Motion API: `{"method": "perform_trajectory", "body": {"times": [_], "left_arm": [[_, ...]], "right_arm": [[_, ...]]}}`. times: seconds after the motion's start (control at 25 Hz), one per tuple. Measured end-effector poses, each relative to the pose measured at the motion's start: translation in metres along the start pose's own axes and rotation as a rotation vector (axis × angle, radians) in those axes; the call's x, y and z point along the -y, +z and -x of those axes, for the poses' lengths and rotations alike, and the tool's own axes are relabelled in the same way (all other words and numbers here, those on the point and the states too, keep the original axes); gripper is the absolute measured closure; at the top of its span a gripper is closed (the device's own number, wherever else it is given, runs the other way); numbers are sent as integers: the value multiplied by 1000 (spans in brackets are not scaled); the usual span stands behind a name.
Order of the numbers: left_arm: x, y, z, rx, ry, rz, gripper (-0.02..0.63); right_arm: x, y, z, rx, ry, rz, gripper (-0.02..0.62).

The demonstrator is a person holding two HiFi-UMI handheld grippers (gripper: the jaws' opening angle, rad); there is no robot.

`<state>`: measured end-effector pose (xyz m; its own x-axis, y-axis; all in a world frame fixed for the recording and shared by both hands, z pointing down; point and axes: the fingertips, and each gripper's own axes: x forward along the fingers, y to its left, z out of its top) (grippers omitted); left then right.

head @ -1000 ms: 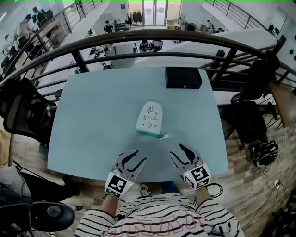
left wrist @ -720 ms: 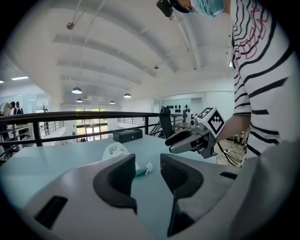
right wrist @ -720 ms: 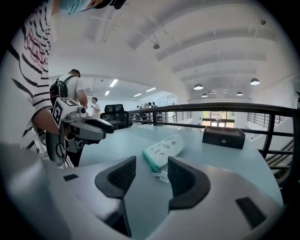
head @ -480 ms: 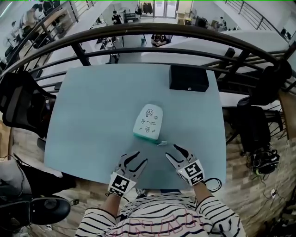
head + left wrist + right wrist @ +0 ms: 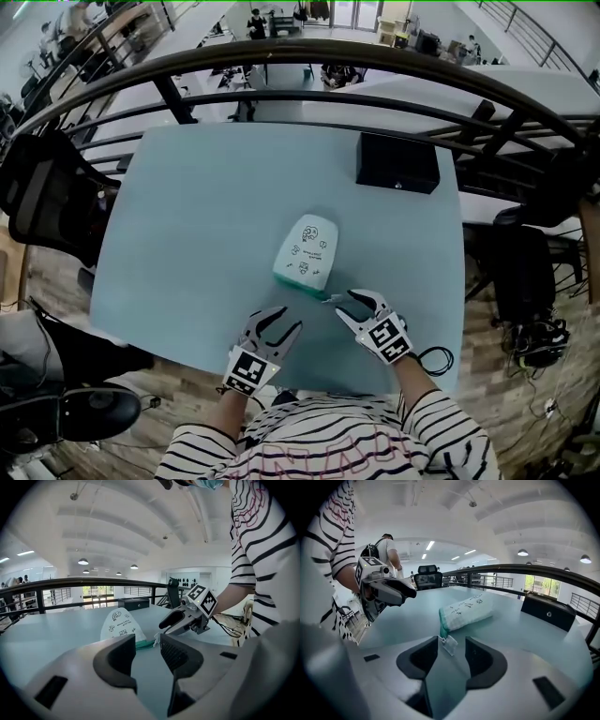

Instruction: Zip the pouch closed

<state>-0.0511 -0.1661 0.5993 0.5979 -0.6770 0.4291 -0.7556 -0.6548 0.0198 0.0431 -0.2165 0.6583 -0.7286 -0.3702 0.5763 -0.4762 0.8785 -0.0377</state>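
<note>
Not much zipping done yet, honestly. The pouch [image 5: 306, 246] lies flat around the middle of the tabletop [image 5: 187, 206], with its teal zipper edge [image 5: 298, 286] facing the person. A black box [image 5: 397, 164] sits well apart at the far side.

The right gripper [image 5: 343, 306] is at the pouch's near right corner. Its jaws are fairly wide but have just been closing in, and the little clear pull tab [image 5: 449, 644] is between them. The pads don't look like they're pressing on it yet. The left gripper [image 5: 287, 319] hangs near the zipper edge without touching it, jaws apart and empty.

So I'd say what's left is basically everything: pinch the tab, steady the pouch, and drag the slider across. How much of the zipper is actually open I can't really tell from any angle.

The views add different things. From overhead you get the layout, but the tab is just a speck. The right gripper view is the only one that shows the tab sitting in the gap. The left gripper view shows its own jaws holding nothing, with the right gripper coming in from the side by the teal edge.
</note>
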Motion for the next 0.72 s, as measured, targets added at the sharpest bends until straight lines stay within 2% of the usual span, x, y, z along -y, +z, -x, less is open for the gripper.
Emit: {"method": "perform_trajectory", "body": {"times": [0.28, 0.48, 0.72], "left_arm": [[-2, -7, -2, -14, 21, 32, 462], [-1, -11, -3, -21, 26, 50, 462], [4, -12, -4, -28, 13, 60, 462]], "right_arm": [[-1, -9, -19, -53, 78, 75, 422], [0, -10, -22, -76, 83, 142, 476], [-4, -12, -23, -122, 87, 199, 494]]}}
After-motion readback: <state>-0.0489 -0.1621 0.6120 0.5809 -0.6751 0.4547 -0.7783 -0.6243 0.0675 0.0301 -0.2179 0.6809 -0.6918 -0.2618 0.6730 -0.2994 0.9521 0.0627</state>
